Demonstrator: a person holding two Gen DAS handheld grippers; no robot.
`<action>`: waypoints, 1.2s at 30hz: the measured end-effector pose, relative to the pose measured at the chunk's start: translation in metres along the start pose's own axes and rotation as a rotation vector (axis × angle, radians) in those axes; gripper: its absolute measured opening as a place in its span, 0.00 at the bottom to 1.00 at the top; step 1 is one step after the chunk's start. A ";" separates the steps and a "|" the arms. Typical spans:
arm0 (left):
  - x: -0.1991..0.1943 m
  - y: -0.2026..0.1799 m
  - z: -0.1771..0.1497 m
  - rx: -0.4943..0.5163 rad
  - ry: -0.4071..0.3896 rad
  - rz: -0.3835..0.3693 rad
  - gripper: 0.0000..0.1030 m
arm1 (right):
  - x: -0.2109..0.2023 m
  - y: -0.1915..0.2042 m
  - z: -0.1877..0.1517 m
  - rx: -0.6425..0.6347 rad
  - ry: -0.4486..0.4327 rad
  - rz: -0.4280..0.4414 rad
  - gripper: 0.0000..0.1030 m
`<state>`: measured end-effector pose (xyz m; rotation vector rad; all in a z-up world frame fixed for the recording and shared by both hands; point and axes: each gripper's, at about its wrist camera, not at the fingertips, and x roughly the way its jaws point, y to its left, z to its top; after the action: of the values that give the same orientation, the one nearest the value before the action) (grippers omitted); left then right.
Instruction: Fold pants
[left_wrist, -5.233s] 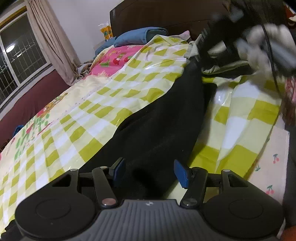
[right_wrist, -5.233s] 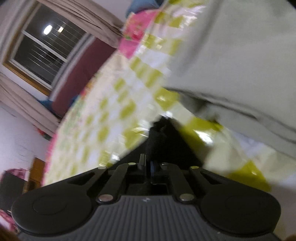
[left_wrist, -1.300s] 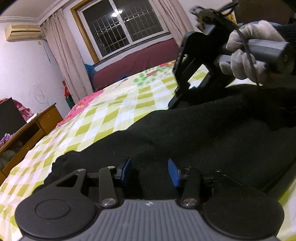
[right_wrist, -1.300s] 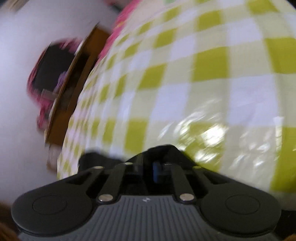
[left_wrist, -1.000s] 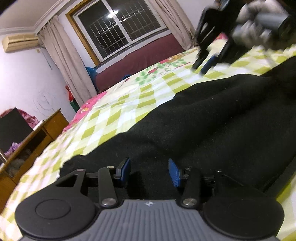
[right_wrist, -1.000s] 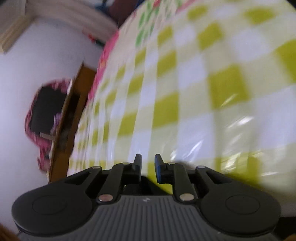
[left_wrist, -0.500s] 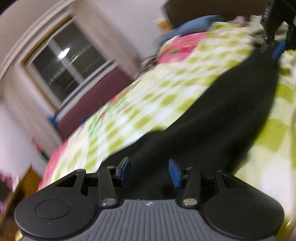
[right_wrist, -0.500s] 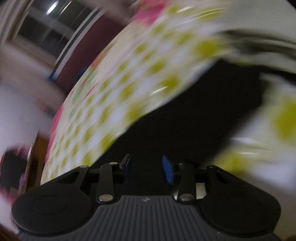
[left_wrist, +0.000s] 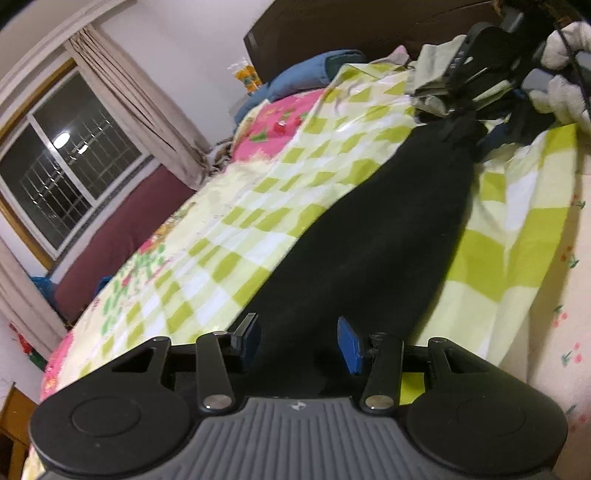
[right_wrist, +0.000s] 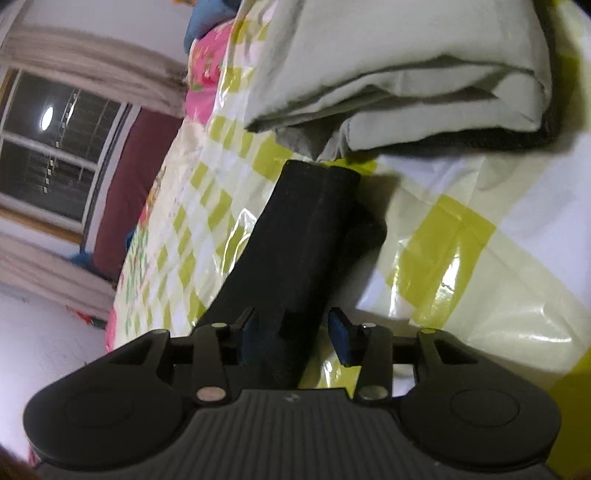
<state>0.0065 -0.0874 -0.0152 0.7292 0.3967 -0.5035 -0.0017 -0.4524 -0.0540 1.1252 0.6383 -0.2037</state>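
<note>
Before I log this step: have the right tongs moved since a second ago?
Yes. The right tongs swung from the bare checked sheet to the pants' end by the grey clothes, jaws opening.

Bed (left_wrist: 295, 206), checked cover: black pants (left_wrist: 376, 251), grey folded cloth (right_wrist: 406, 74).

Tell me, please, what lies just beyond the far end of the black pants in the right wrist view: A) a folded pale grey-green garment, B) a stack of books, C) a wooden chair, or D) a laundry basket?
A: the black pants stretch across the checked sheet and end right below a folded pale grey-green garment lying on the bed.
</note>
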 end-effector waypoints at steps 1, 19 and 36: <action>0.001 -0.004 0.001 0.002 0.007 -0.006 0.59 | 0.006 -0.001 0.000 0.006 0.004 0.006 0.43; 0.021 -0.002 -0.004 -0.116 0.061 -0.079 0.63 | 0.020 0.026 0.010 0.001 -0.062 0.135 0.09; -0.076 0.161 -0.150 -0.456 0.116 0.331 0.65 | 0.129 0.367 -0.273 -1.024 0.309 0.352 0.08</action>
<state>0.0101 0.1444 0.0057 0.3699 0.4682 -0.0506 0.1695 -0.0300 0.0808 0.2501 0.6753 0.5656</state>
